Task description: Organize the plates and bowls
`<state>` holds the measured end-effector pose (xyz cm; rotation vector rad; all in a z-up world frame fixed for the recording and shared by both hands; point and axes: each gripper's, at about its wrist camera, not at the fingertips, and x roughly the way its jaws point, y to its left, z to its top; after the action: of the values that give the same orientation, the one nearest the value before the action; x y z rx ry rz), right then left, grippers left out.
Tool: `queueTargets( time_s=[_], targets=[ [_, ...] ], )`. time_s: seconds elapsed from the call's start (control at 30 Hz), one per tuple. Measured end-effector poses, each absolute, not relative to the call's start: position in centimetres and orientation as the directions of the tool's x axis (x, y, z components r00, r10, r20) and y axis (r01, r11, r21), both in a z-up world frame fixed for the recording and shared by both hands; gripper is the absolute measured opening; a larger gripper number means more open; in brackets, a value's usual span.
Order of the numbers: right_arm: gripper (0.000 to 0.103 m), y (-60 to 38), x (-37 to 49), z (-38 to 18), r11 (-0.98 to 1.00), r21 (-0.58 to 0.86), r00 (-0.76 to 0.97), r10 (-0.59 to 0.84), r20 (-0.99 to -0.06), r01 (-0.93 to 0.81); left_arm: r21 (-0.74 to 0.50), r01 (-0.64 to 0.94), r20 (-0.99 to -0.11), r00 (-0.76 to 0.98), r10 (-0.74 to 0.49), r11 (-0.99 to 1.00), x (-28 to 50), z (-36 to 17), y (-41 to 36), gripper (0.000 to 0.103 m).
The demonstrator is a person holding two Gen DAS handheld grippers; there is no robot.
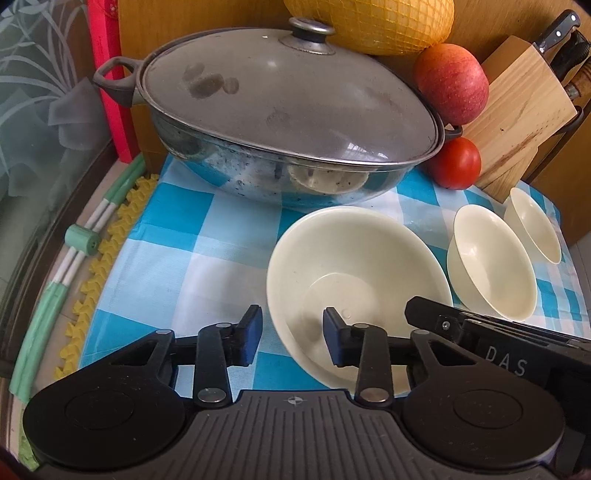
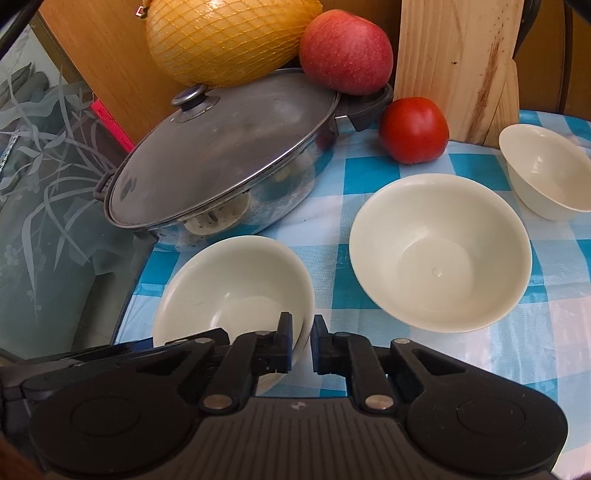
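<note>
Three cream bowls stand on the blue checked cloth (image 1: 177,258). The nearest bowl (image 1: 354,280) (image 2: 232,280) is the widest in the left wrist view. My left gripper (image 1: 291,339) straddles that bowl's left rim, one finger inside and one outside. A strip of cloth shows between the outer pad and the bowl wall, so it is open. My right gripper (image 2: 302,341) is shut on the same bowl's right rim, and its black body (image 1: 480,332) reaches in from the right. A second bowl (image 1: 491,262) (image 2: 439,251) and a third bowl (image 1: 535,225) (image 2: 546,170) stand free further right.
A lidded steel wok (image 1: 288,110) fills the back, with a netted pomelo (image 1: 384,22) and an apple (image 1: 450,81) behind it. A tomato (image 2: 413,129) and a wooden board (image 2: 458,66) stand at the back right. Green and white tubes (image 1: 74,251) lie along the table's left edge.
</note>
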<state>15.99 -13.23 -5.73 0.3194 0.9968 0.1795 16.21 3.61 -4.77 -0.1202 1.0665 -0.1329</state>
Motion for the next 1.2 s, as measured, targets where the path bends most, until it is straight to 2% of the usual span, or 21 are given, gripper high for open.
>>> queueTargets(
  time_s=[0.1, 0.37, 0.47, 0.6, 0.67, 0.8, 0.87, 0.93, 1.07, 1.2],
  targets=[
    [0.011, -13.4, 15.8, -5.8, 0.935, 0.355, 0.521, 0.303, -0.798, 0.001, -0.165, 0.063, -0.866, 0.469, -0.175, 0.984, 16.1, -4.8, 3.4, 0.032],
    [0.012, -14.4, 12.4, -4.9, 0.928, 0.372, 0.489, 0.333, -0.806, -0.018, -0.135, 0.154, -0.875, 0.445, -0.191, 0.979, 13.5, -3.7, 2.7, 0.029],
    [0.012, -14.5, 11.3, -5.2, 0.928, 0.372, 0.464, 0.335, -0.82, -0.013, -0.121, 0.206, -0.883, 0.425, -0.2, 0.971, 11.7, -4.0, 2.3, 0.033],
    [0.013, -15.2, 9.8, -4.0, 0.933, 0.36, 0.519, 0.312, -0.796, -0.01, -0.108, 0.207, -0.886, 0.423, -0.188, 0.972, 10.9, -4.1, 2.8, 0.037],
    [0.02, -16.2, 9.1, -2.7, 0.929, 0.37, 0.549, 0.314, -0.775, -0.01, -0.127, 0.19, -0.869, 0.452, -0.201, 0.974, 10.6, -3.1, 3.6, 0.042],
    [0.022, -18.5, 8.5, -0.4, 0.933, 0.359, 0.619, 0.273, -0.736, 0.015, -0.177, 0.178, -0.817, 0.522, -0.245, 0.968, 10.4, -0.4, 4.2, 0.051],
    [0.024, -20.0, 9.2, 0.1, 0.94, 0.335, 0.648, 0.221, -0.729, 0.057, -0.197, 0.193, -0.796, 0.541, -0.271, 0.961, 10.8, 0.7, 3.5, 0.053],
    [0.024, -21.5, 10.2, -0.1, 0.938, 0.328, 0.657, 0.179, -0.732, 0.109, -0.215, 0.208, -0.791, 0.537, -0.295, 0.954, 11.8, 1.2, 2.2, 0.059],
    [0.024, -24.0, 12.8, -1.9, 0.933, 0.304, 0.646, 0.113, -0.755, 0.192, -0.218, 0.215, -0.81, 0.504, -0.299, 0.952, 15.1, 0.2, -1.5, 0.057],
    [0.024, -25.6, 14.8, -3.9, 0.915, 0.33, 0.613, 0.127, -0.779, 0.23, -0.231, 0.199, -0.836, 0.46, -0.299, 0.952, 18.5, -1.5, -4.8, 0.054]
  ],
)
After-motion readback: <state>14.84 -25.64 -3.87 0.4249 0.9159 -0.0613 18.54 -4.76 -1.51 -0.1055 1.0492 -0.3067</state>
